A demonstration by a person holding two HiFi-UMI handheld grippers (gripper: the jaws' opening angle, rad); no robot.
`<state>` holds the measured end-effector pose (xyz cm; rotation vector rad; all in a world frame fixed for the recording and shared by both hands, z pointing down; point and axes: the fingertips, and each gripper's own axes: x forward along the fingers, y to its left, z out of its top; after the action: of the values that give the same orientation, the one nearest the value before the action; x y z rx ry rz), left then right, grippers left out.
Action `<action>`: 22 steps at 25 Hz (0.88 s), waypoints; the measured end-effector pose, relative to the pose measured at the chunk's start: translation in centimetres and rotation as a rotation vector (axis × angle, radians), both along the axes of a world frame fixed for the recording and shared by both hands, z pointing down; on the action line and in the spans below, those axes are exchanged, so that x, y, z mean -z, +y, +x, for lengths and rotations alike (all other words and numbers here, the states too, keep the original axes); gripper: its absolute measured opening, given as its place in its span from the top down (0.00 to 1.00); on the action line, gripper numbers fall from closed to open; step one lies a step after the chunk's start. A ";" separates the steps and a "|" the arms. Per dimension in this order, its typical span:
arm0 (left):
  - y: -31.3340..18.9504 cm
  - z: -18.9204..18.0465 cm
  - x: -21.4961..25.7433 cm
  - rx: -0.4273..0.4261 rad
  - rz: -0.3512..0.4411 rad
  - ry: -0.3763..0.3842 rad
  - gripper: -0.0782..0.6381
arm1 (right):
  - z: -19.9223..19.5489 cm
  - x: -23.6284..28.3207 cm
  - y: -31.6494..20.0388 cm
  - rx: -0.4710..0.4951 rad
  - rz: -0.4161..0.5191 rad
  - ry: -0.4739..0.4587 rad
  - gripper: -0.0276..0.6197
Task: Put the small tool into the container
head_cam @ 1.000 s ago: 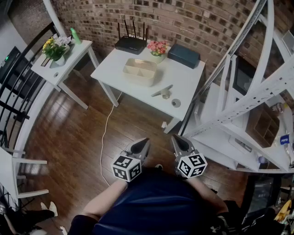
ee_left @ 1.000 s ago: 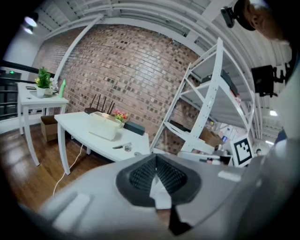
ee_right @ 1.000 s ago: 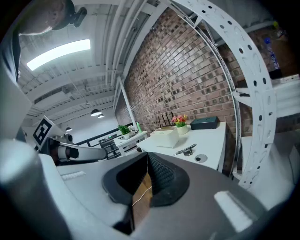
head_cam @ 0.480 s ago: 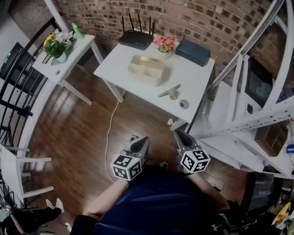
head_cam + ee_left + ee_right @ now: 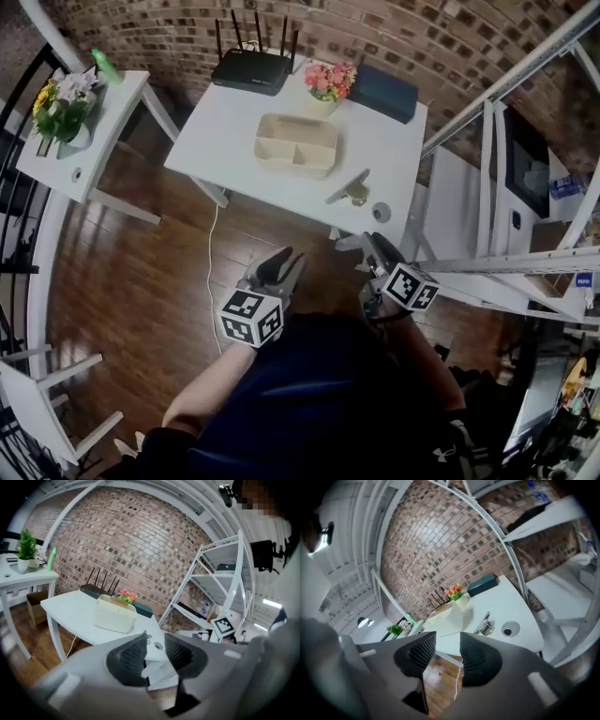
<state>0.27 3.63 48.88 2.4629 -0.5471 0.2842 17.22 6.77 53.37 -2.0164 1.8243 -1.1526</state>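
Observation:
The small metal tool (image 5: 349, 190) lies on the white table (image 5: 225, 131), near its front right edge. The beige divided container (image 5: 296, 145) stands mid-table, behind and left of the tool. Both grippers hang over the wooden floor in front of the table, well short of the tool. My left gripper (image 5: 284, 260) has its jaws opening, and nothing is between them. My right gripper (image 5: 376, 244), nearer the table's front corner, is also opening and empty. From the right gripper view, the tool (image 5: 484, 624) and container (image 5: 445, 613) lie ahead, beyond the gripper (image 5: 447, 651). The left gripper view shows the container (image 5: 115, 616) past its gripper (image 5: 154, 651).
A black router (image 5: 251, 70), a flower pot (image 5: 327, 84) and a dark blue box (image 5: 384, 91) line the table's back edge. A round cable hole (image 5: 381, 213) is beside the tool. A side table (image 5: 94, 141) with a plant stands left; white metal shelving (image 5: 506, 187) stands right.
Both grippers' jaws have parted from shut. The right gripper has swung forward and right toward the table corner. The view has moved closer to the table.

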 end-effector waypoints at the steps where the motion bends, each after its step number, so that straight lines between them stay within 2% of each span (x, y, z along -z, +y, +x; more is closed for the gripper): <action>1: -0.7 -0.5 -0.2 -0.007 -0.009 0.004 0.72 | 0.6 -0.5 -0.5 -0.047 -0.009 -0.048 0.70; 5: -3.0 -2.5 -1.5 -0.008 -0.051 0.005 0.71 | 3.4 -2.8 -1.7 -0.202 -0.053 -0.177 0.62; 10: -4.9 -3.9 -2.3 0.017 -0.074 -0.006 0.70 | 6.1 -5.3 -3.0 -0.285 -0.095 -0.247 0.60; 15: -6.2 -4.2 -2.1 0.072 -0.058 -0.026 0.69 | 8.1 -8.1 -5.1 -0.289 -0.124 -0.297 0.59; 22: -7.8 -3.9 -0.7 0.171 -0.021 -0.049 0.69 | 10.1 -13.0 -7.3 -0.258 -0.215 -0.334 0.59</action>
<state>-3.63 -4.14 49.54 2.3763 -0.7668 0.2793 27.35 -0.53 66.37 -1.9463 1.2895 -1.5446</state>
